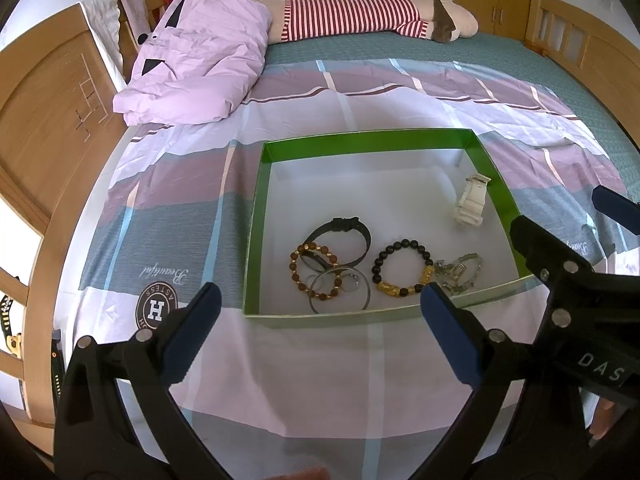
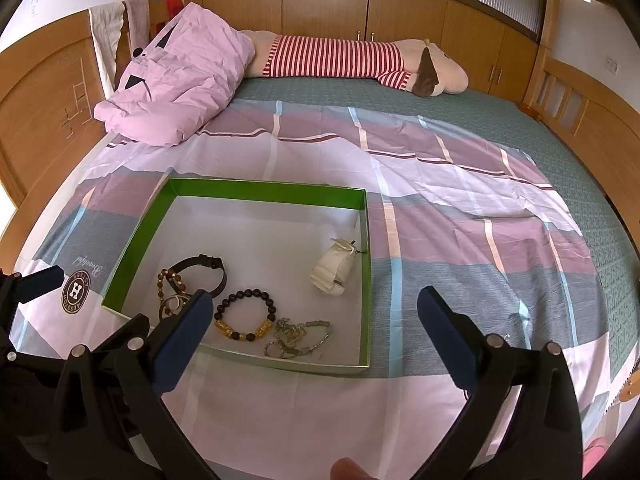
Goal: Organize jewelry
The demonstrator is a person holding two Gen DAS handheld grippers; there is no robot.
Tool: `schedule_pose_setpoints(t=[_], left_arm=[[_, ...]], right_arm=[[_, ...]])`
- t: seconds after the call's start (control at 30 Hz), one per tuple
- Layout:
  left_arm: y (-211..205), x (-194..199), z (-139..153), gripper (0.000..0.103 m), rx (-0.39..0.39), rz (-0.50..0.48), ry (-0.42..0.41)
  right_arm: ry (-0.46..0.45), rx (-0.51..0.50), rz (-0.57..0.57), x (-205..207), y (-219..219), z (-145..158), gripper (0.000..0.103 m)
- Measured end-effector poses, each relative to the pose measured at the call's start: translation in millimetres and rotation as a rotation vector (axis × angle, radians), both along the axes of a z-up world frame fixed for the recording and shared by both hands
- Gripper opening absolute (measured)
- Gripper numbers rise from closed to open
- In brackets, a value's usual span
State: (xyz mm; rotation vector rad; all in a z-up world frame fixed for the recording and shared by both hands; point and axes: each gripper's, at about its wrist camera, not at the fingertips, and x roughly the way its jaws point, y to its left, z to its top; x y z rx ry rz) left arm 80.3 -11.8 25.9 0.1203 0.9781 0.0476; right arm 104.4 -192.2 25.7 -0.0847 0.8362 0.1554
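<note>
A green box (image 1: 360,139) (image 2: 264,188) with a white floor lies on the bed. In it are a black bead bracelet with gold charms (image 1: 402,267) (image 2: 245,314), a brown bead bracelet (image 1: 318,268) (image 2: 166,278), a black strap band (image 1: 340,238) (image 2: 202,266), a thin metal bangle (image 1: 340,292), a silver chain bracelet (image 1: 460,274) (image 2: 298,338) and a white watch strap (image 1: 472,200) (image 2: 332,272). My left gripper (image 1: 320,316) is open and empty just short of the box's near wall. My right gripper (image 2: 314,320) is open and empty above the box's near right corner.
The box sits on a checked purple, grey and white sheet (image 1: 304,380) (image 2: 460,208). A lilac pillow (image 1: 200,64) (image 2: 180,80) and a striped plush dog (image 1: 372,14) (image 2: 352,60) lie at the far side. Wooden bed ends stand at left (image 1: 40,112) and right (image 2: 592,112).
</note>
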Motion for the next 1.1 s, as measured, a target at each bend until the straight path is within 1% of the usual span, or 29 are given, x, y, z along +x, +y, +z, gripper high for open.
schedule_pose_setpoints(t=[0.4, 0.7, 0.87, 1.1], left_arm=[[-0.3, -1.0, -1.7, 0.101, -0.002, 0.0, 0.002], [-1.0, -1.8, -3.3, 0.101, 0.012, -0.005, -0.004], [-1.7, -1.0, -3.6, 0.101, -0.011, -0.026, 0.015], [0.8, 0.4, -5.8, 0.101, 0.003, -0.014, 0.031]], right_arm=[[0.001, 0.0, 0.001, -0.4, 0.7, -0.8, 0.102], [0.002, 0.0, 0.002, -0.2, 0.6, -0.5, 0.102], [0.004, -0.002, 0.007, -0.7, 1.4, -3.0, 0.102], [0.01, 0.009, 0.014, -0.1, 0.5, -6.3, 0.102]])
